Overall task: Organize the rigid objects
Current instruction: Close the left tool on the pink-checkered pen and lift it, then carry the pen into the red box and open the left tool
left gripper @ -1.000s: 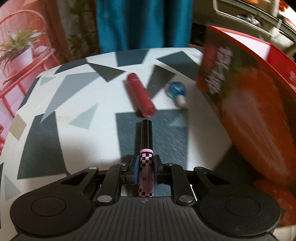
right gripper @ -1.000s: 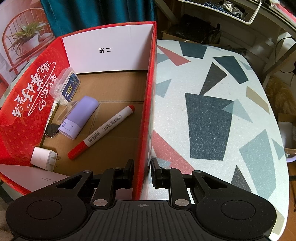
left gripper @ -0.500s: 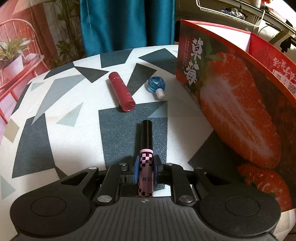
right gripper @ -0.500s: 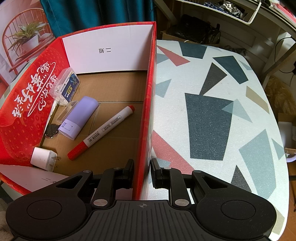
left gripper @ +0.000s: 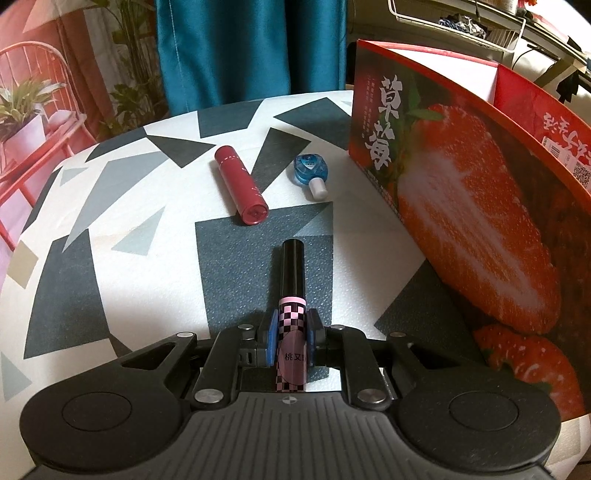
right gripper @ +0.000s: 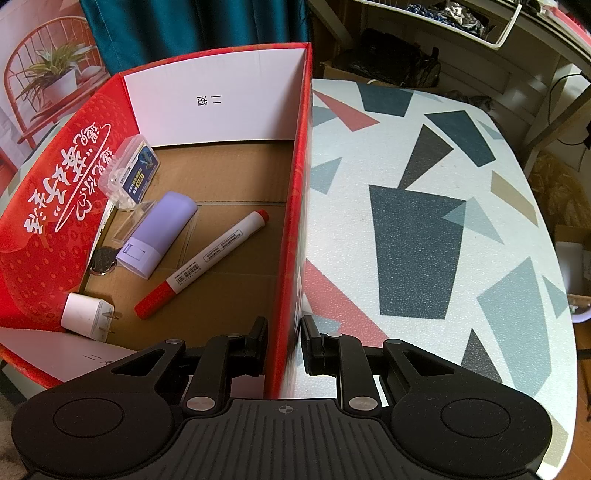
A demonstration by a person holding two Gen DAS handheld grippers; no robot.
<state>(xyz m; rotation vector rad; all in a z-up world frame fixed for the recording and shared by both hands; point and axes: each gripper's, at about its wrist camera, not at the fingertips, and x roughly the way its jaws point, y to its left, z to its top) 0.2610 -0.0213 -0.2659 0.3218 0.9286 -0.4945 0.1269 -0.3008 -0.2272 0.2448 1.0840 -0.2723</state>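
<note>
My left gripper (left gripper: pixel 291 338) is shut on a black tube with a pink checkered band (left gripper: pixel 292 280), held above the patterned table. Ahead on the table lie a dark red tube (left gripper: pixel 241 190) and a small blue bottle with a white cap (left gripper: pixel 311 173). The red strawberry box (left gripper: pixel 461 206) stands to the right. My right gripper (right gripper: pixel 283 341) straddles the box's right wall (right gripper: pixel 293 221), its jaws on either side with a small gap. Inside the box lie a red-capped white marker (right gripper: pixel 207 258), a lilac bottle (right gripper: pixel 159 232), a white charger (right gripper: pixel 86 314) and a clear case (right gripper: pixel 131 171).
The round table (right gripper: pixel 424 221) has a white cover with grey and red shapes. A teal curtain (left gripper: pixel 251 48) hangs behind it. A red chair with a potted plant (left gripper: pixel 26 122) stands at the left. Wire shelves (right gripper: pixel 461 18) are at the back right.
My left gripper with the black tube has risen and pulled back from the box; the view has steadied. The right gripper has not moved.
</note>
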